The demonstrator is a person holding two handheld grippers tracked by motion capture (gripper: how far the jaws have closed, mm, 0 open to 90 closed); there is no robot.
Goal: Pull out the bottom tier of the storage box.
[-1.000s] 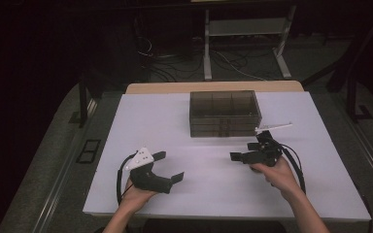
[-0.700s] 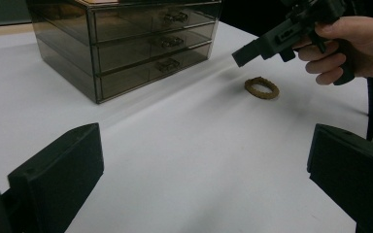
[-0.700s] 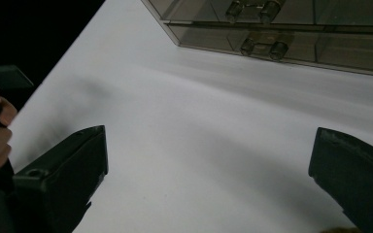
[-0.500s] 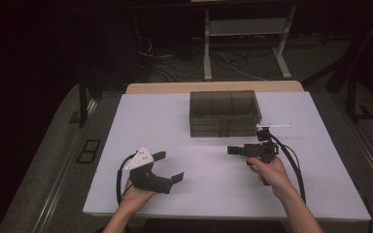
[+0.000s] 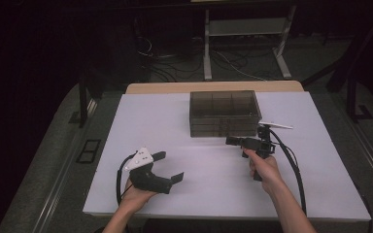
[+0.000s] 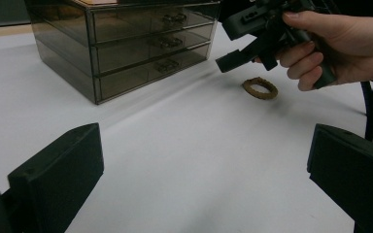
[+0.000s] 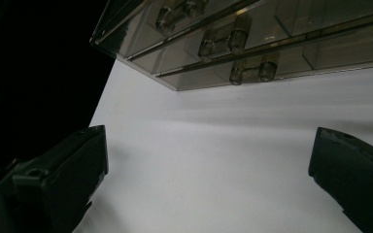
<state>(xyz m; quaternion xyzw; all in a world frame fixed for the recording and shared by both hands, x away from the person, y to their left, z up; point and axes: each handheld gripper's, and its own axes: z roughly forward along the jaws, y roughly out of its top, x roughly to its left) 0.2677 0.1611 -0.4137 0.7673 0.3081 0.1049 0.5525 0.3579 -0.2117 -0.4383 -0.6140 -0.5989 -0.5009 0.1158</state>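
Careful: your right tool (image 5: 233, 141), jaws wide and empty, nears the drawer box (image 5: 225, 112); misjudge the handle and you'll shove it.

The white counter (image 5: 184, 126) lies bare between the two hand-held grippers and along its left half. At the far middle, a smoky transparent plastic three-drawer box (image 5: 225, 112) blocks the way. A small brown ring (image 6: 260, 88) lies just before it, near the right hand-held gripper (image 5: 240, 141).
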